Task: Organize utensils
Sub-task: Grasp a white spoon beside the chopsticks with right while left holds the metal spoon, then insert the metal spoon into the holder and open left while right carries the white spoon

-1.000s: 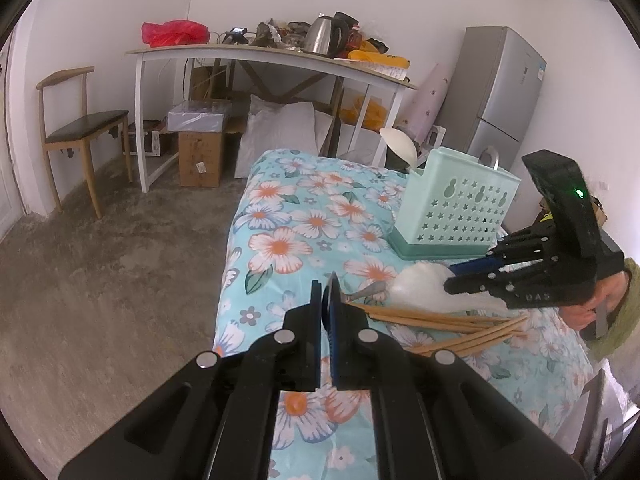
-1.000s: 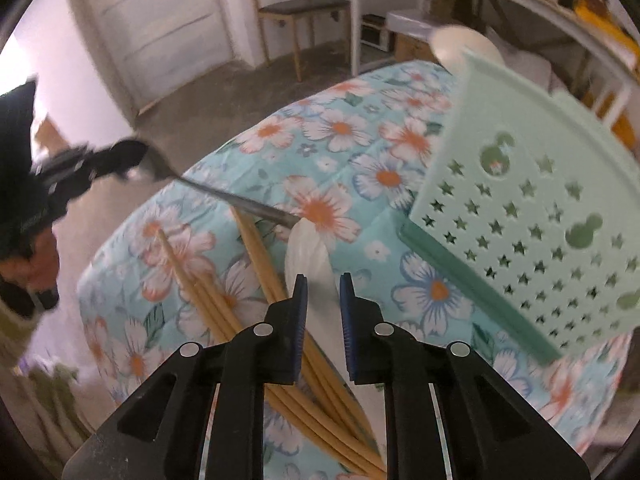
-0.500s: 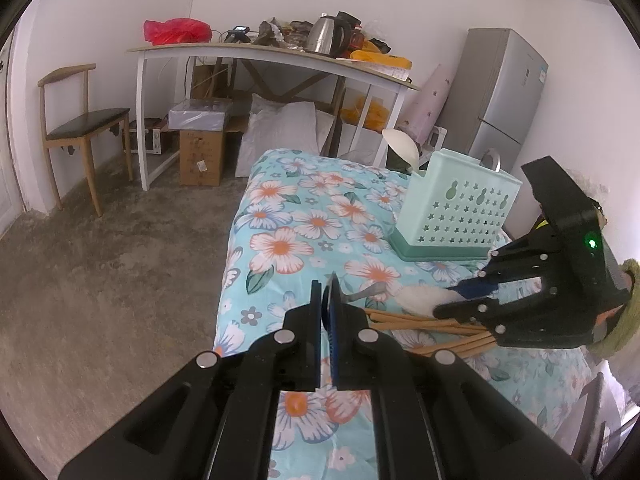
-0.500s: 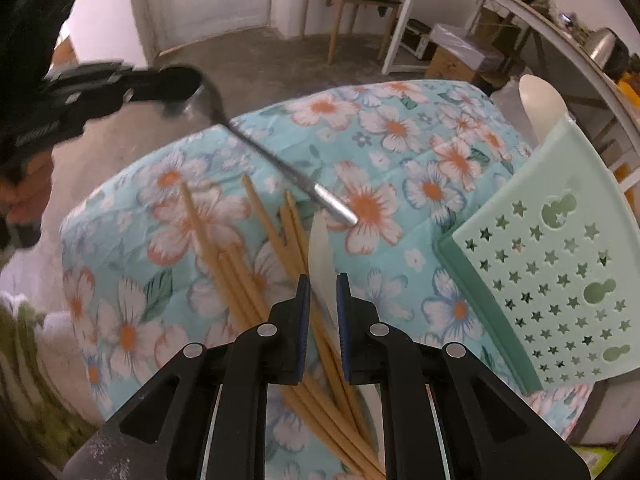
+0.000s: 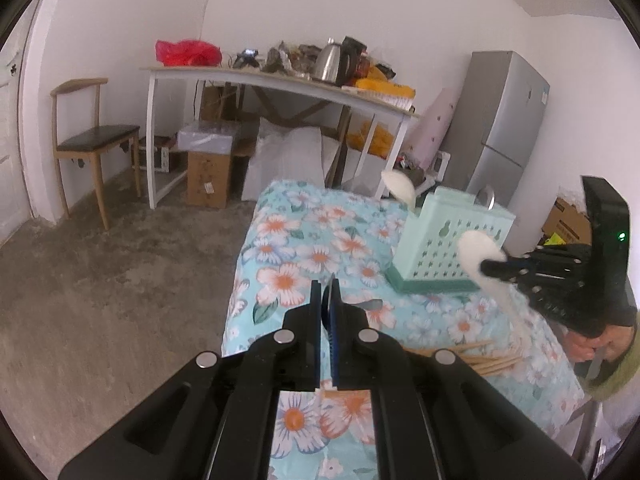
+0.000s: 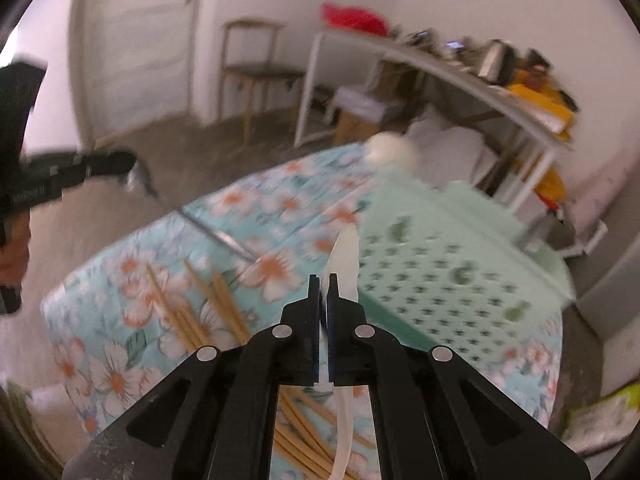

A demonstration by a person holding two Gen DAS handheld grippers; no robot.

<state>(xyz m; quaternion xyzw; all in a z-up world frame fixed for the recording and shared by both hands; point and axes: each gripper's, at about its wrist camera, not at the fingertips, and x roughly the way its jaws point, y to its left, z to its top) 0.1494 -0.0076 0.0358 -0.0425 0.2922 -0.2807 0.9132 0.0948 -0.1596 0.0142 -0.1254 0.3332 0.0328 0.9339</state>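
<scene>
White spoon (image 6: 347, 258) is clamped by its handle in the right gripper (image 6: 324, 280), lifted clear of the flowered table (image 5: 280, 248) and near the mint basket (image 5: 448, 248) at the far right edge. This looks like the carry step; next, the spoon wants standing upright over the basket's open top before letting go. The left gripper (image 5: 327, 284) is pinched on the bowl of a metal spoon (image 6: 218, 236), its handle slanting down toward the table. One white spoon already stands in the basket (image 5: 398, 190). Several wooden chopsticks (image 6: 188, 312), too overlapped to count, lie near the front edge.
</scene>
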